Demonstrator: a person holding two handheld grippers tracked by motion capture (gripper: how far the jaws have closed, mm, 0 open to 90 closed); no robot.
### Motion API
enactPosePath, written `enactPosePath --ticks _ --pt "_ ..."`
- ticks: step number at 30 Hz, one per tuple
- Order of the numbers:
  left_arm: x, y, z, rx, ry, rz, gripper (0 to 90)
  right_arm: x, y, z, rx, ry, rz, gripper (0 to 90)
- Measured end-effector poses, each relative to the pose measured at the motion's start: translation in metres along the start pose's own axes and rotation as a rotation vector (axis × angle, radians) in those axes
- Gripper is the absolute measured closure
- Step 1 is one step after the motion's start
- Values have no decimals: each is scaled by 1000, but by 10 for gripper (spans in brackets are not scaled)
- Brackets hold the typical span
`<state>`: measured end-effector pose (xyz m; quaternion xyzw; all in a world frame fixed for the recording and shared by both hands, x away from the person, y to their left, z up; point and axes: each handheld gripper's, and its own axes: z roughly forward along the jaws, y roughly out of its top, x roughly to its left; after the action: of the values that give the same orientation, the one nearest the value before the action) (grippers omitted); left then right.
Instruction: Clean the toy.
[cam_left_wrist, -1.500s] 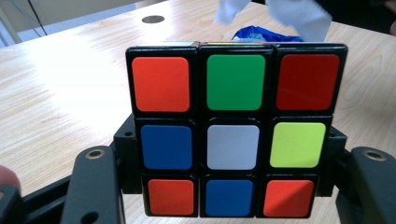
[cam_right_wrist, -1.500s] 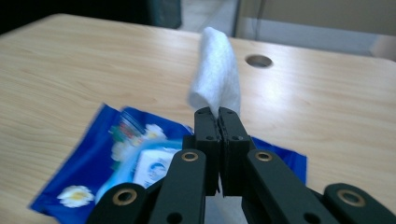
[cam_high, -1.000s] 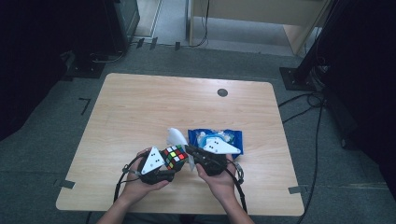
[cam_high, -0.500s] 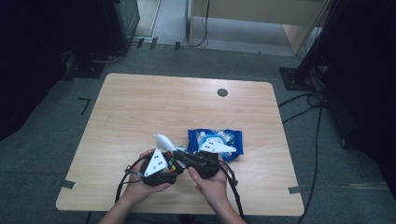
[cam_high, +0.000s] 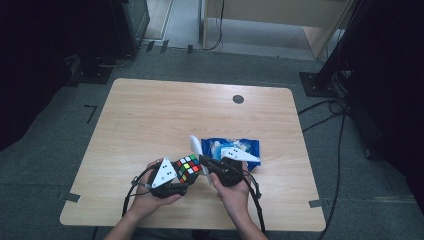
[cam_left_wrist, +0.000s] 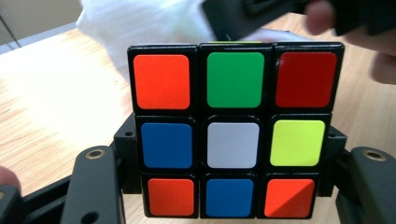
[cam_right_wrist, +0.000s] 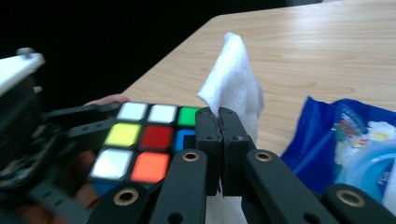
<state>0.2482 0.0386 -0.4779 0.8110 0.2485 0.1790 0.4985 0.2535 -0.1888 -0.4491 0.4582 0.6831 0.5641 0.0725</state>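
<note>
High view: wooden table (cam_high: 150, 115) with a small dark round disc (cam_high: 238, 99) near its far edge; at the near edge, a person's two forearms entering from below. Left gripper (cam_high: 176, 186), in the left hand, clamped on a puzzle cube (cam_high: 187, 167) with mixed coloured squares, the cube raised just above the tabletop. Right gripper (cam_high: 206, 165), in the right hand, just beside the cube, its jaws pinched on a white wipe (cam_high: 196, 147) that stands up from them against the cube's right side. Blue wipe packet (cam_high: 235, 149) lying flat on the table just behind the right hand, near the cube. Left gripper view: cube (cam_left_wrist: 232, 128) held between the two black jaws, one pressing each side; facing squares orange, green, red on the top row, blue, white, yellow in the middle, orange, blue, orange on the bottom; white wipe (cam_left_wrist: 140, 23) behind the cube's top edge; bare tabletop beyond. Right gripper view: right gripper (cam_right_wrist: 218, 116) with jaws closed together on the lower part of the wipe (cam_right_wrist: 231, 74), which rises in a folded peak; cube (cam_right_wrist: 147, 140) touching the jaws at their left, held in the left gripper's dark arms; blue packet (cam_right_wrist: 355, 144) on the table at the right, well clear of the cube
</note>
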Motion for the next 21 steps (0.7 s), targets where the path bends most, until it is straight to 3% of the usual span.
enactPosePath --ticks 5,9,11,15,17,20,21 --pt "0 -1 1 11 8 3 338 17 0 1 5 78 -6 899" --pt "-6 -1 4 12 -9 10 338 33 1 3 5 155 -13 898" --pt "-10 1 4 10 -19 21 338 37 1 3 8 170 -18 898" --pt "-12 1 5 12 -24 29 338 28 2 3 -5 133 -6 898" --pt "-10 2 3 2 -26 17 338 19 2 2 -13 85 0 898" --pt "-5 1 1 -2 -18 6 338 3 1 0 -7 -24 -42 898" --pt "-4 2 0 -8 -18 -2 338 -3 1 0 0 -46 -30 898"
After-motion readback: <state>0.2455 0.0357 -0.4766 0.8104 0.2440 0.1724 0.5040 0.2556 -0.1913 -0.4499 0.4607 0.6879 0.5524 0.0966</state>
